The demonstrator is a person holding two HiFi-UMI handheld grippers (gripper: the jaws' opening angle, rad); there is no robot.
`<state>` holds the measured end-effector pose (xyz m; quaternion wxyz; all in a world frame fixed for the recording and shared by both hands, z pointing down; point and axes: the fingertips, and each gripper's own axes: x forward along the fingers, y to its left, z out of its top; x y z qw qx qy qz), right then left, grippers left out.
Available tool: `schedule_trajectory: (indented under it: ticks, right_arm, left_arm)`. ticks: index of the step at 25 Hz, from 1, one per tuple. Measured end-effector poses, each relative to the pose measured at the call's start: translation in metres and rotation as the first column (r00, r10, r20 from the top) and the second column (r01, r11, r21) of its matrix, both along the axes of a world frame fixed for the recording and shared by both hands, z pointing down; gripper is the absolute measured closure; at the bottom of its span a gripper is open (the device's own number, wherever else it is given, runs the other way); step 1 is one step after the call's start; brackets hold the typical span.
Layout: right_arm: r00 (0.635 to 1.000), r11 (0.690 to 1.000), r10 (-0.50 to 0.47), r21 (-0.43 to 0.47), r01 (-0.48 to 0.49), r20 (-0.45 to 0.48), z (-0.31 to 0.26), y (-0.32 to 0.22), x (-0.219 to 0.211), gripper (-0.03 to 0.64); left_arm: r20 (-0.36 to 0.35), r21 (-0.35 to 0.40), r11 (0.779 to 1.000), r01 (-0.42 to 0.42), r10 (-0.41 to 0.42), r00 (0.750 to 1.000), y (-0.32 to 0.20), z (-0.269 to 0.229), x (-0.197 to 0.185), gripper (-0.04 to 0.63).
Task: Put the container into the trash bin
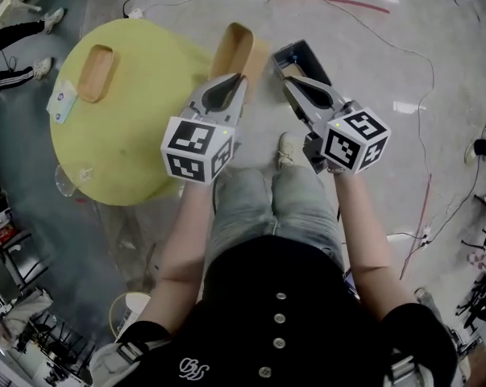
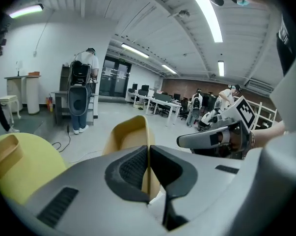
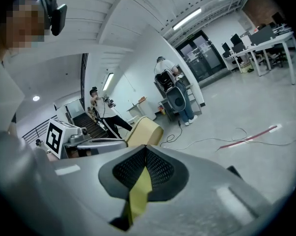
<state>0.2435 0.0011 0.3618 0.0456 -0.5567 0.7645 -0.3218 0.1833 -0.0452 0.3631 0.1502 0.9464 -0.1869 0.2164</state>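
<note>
A tan, tray-like container (image 1: 233, 48) hangs past the edge of the round yellow table (image 1: 138, 147). My left gripper (image 1: 240, 79) is shut on its near wall. In the left gripper view the container (image 2: 129, 133) rises beyond the closed jaws of the left gripper (image 2: 148, 147). To its right, my right gripper (image 1: 288, 83) hovers at the near edge of a dark rectangular trash bin (image 1: 309, 56) on the floor. In the right gripper view the right gripper (image 3: 145, 149) is shut on a thin yellow strip (image 3: 138, 193), and the container (image 3: 144, 131) shows to its left.
A second wooden tray (image 1: 96, 72) and a small packet (image 1: 63, 103) lie on the yellow table. Cables and a red line (image 1: 331, 2) cross the grey floor. The holder's shoe (image 1: 286, 147) is just below the bin. A person (image 2: 81, 95) stands farther off.
</note>
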Motion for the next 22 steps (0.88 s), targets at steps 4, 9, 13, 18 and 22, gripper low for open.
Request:
schedule_trajectory:
  ticks: [4,9,13,18,22]
  right_arm:
    - [0.999,0.998,0.052,-0.028,-0.052,0.011,0.014,0.015,0.039,0.614]
    - [0.993,0.992,0.117,-0.048,-0.115,0.032,0.032,0.032,0.081,0.614]
    - [0.984,0.984,0.168,-0.065,-0.164,0.052,0.048,0.039,0.11,0.614]
    - [0.977,0.98,0.19,-0.069,-0.184,0.096,0.067,0.045,0.138,0.614]
    - [0.973,0.976,0.202,-0.102,-0.192,0.109,0.09,0.047,0.15,0.614]
  left_arm:
    - [0.014,-0.043,0.997,-0.057,0.058,0.998,0.016,0.022,0.042,0.569]
    - [0.025,-0.103,0.99,-0.095,0.098,0.995,0.034,0.046,0.084,0.569]
    - [0.04,-0.145,0.983,-0.11,0.117,0.992,0.038,0.067,0.108,0.569]
    - [0.082,-0.168,0.979,-0.119,0.134,0.988,0.039,0.094,0.135,0.569]
    - [0.127,-0.199,0.973,-0.118,0.145,0.981,0.039,0.122,0.147,0.569]
